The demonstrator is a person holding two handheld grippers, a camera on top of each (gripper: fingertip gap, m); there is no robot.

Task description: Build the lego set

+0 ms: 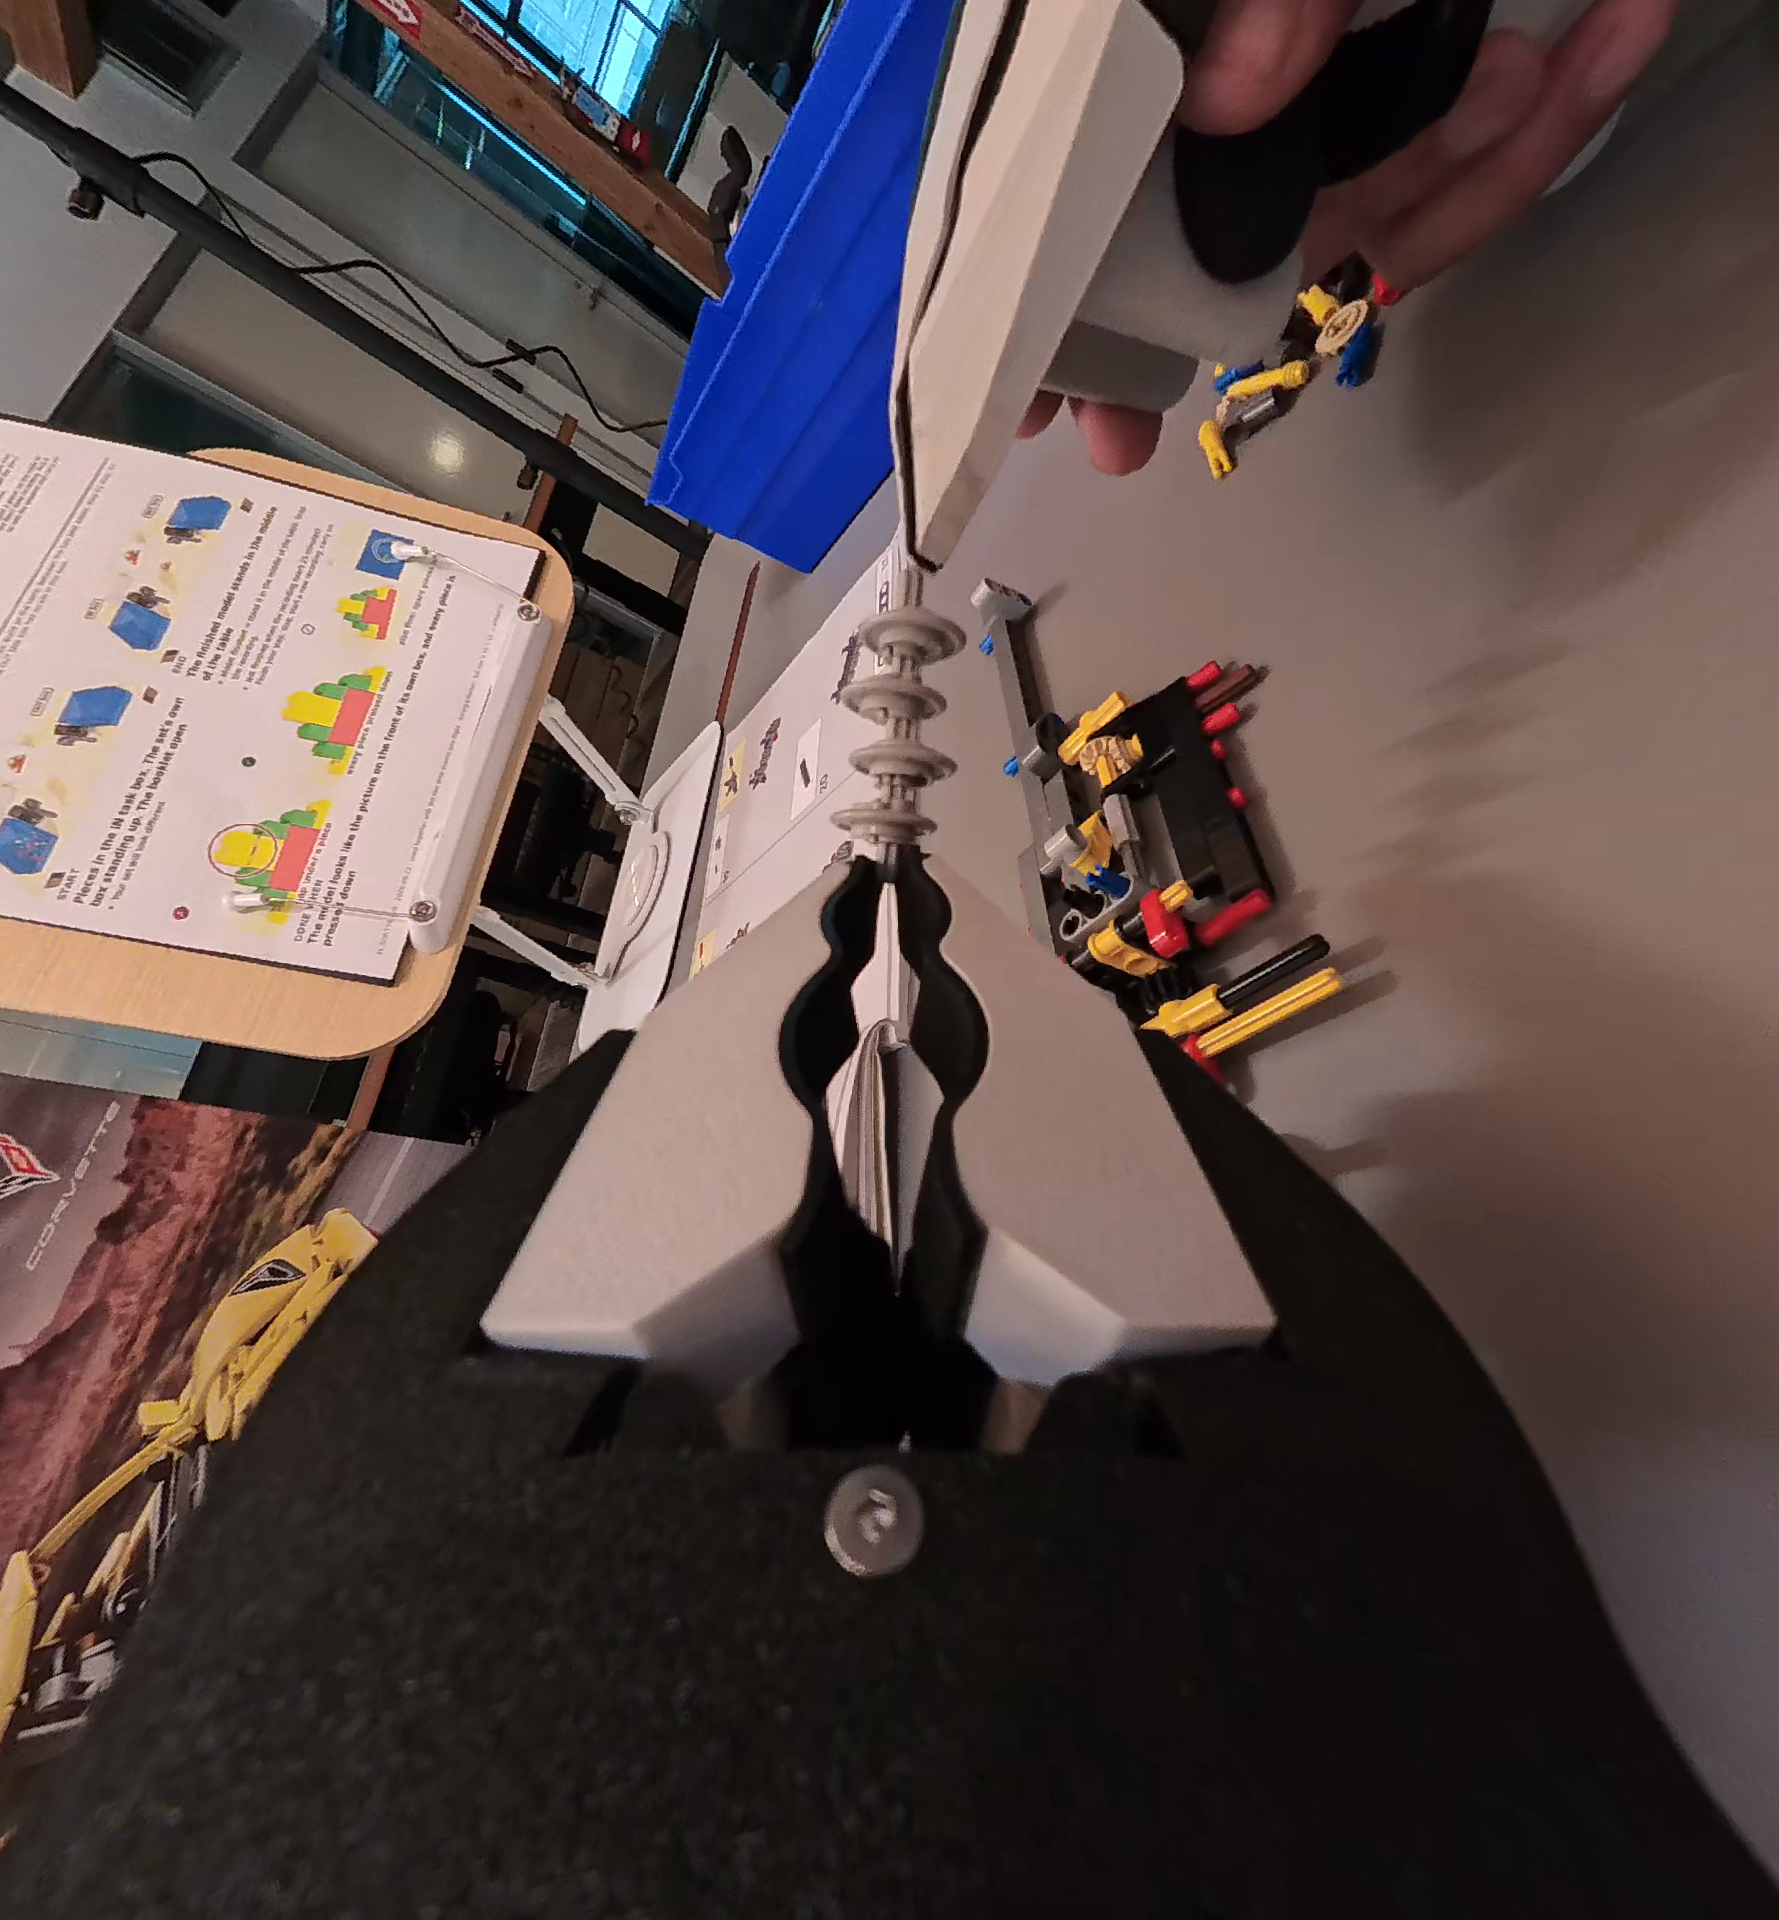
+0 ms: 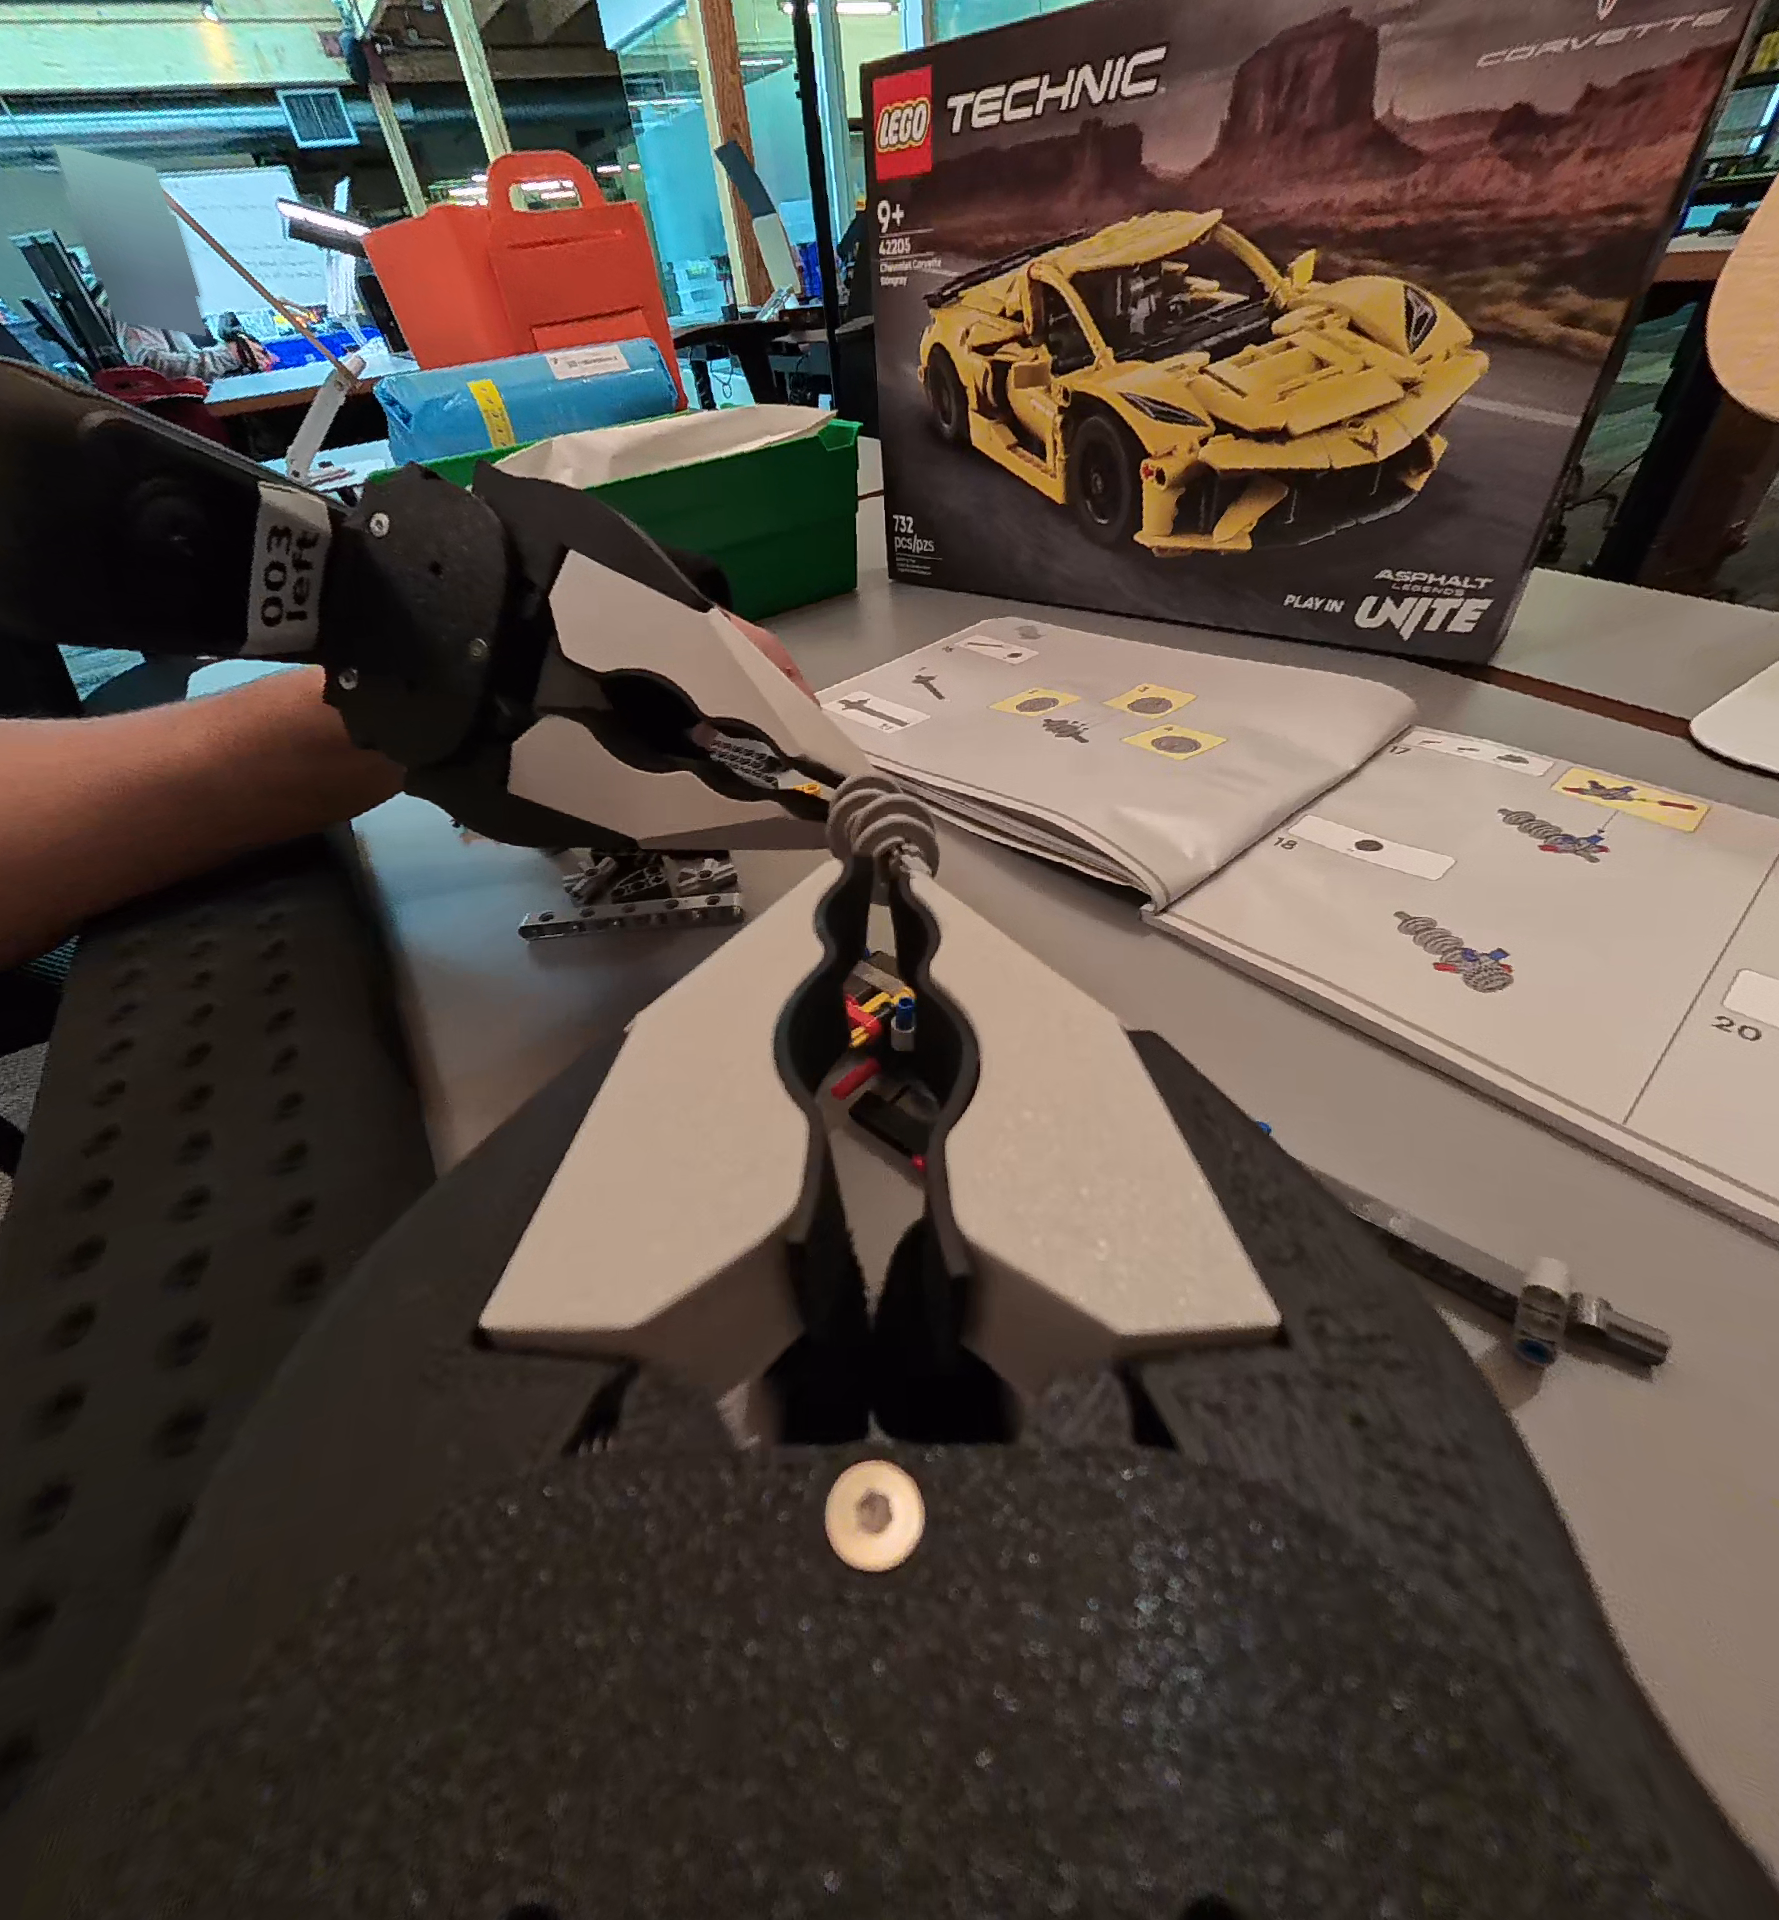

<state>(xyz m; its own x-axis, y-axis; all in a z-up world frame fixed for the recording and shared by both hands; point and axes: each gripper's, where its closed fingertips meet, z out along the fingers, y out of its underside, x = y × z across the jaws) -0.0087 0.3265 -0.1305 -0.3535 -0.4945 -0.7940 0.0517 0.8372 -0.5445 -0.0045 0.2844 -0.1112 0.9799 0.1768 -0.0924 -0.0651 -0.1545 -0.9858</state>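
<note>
A grey axle with several grey discs (image 1: 903, 727) is held in the air between both grippers, above the grey table. My left gripper (image 1: 890, 868) is shut on its near end. My right gripper (image 1: 916, 561) comes in from the top and is shut on its far end. In the right wrist view the disc axle (image 2: 880, 821) sits at my right gripper's tips (image 2: 880, 873), with my left gripper (image 2: 828, 784) meeting it from the left. A black, yellow and red sub-assembly (image 1: 1160, 831) lies on the table (image 1: 1539, 935) to the right.
The open instruction booklet (image 2: 1280, 831) lies beyond the grippers, with the set box (image 2: 1228, 312) standing behind it. A green bin (image 2: 760, 509), a blue bin (image 1: 812, 291), a paper stand (image 1: 220, 686), loose small pieces (image 1: 1280, 364) and a loose axle with connector (image 2: 1550, 1314) are around. My right fingertips sit around 5 cm from my left ones.
</note>
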